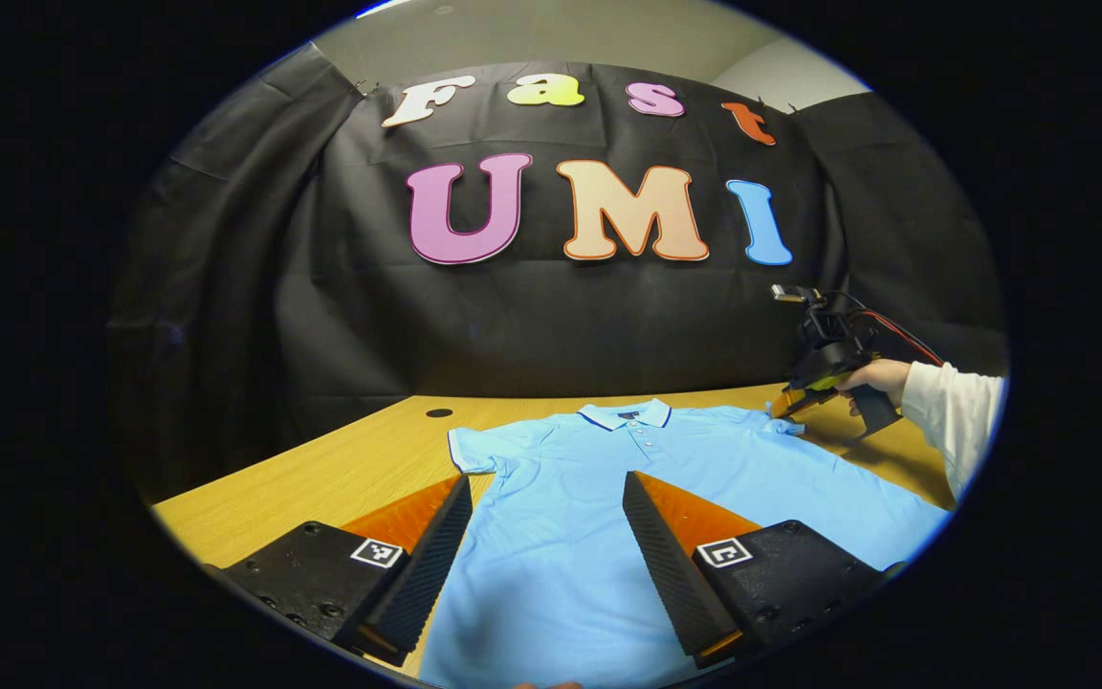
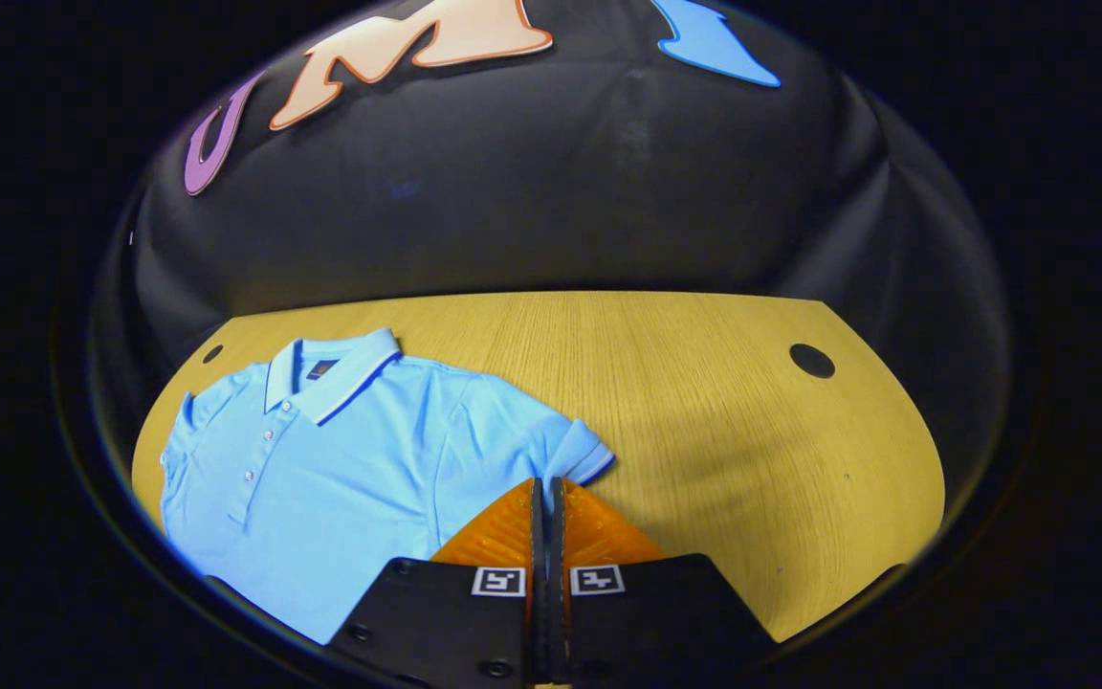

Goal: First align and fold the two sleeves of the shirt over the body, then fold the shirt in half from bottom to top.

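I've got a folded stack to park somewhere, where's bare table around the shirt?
Widest bare patch: the table past the shirt's sleeve, out to the round hole. A narrower strip lies between the other sleeve and the hole. It is crowded around the right gripper.

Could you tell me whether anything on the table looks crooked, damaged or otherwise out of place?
Nothing stands out. The light blue polo shirt lies flat and face up on the wooden table, collar neat, both short sleeves spread out and unfolded. The right tool is shut beside the sleeve cuff; the left tool hangs open.
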{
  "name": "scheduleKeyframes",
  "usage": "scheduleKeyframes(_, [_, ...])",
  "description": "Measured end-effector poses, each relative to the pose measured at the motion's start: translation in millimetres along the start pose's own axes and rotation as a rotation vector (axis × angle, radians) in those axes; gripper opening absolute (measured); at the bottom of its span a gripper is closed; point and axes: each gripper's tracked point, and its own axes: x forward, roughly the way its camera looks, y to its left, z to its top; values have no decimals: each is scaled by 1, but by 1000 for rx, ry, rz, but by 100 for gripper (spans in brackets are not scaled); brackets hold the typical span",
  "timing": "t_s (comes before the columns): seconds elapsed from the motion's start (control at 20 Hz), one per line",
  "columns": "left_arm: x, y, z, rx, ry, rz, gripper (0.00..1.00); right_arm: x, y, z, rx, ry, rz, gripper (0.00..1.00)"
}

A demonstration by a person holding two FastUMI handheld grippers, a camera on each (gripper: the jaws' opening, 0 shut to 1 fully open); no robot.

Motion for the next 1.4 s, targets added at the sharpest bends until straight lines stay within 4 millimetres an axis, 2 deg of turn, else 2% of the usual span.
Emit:
scheduleKeyframes(0.1, [0,0,0,0,-1,0,95,-8,14,11,19,-32,33,5])
scheduleKeyframes(0.25, [1,0,0,0,0,0,95,-23,45,29,69,-76,106,2])
scheduleKeyframes(0.35, [0,0,-1,0,-1,0,95,-27,64,35,74,-106,136,5])
scheduleKeyframes(0.75, [0,0,-1,-2,-1,1,95,-21,150,11,159,-38,348,2])
scheduleKeyframes(0.95, [0,0,0,-2,-2,1,95,-17,168,-1,144,-20,381,2])
scheduleKeyframes(1.15, [0,0,0,-3,-3,1,95,-27,185,-3,165,-8,447,5])
scheduleKeyframes(1.3, [0,1,1,-4,-5,2,95,-34,184,-5,154,0,472,12])
scheduleKeyframes(1.35, [0,0,0,-5,-6,2,95,-35,186,-6,142,-5,482,20])
scheduleKeyframes(1.4, [0,0,1,-5,-6,2,95,-37,188,-8,130,-6,490,38])
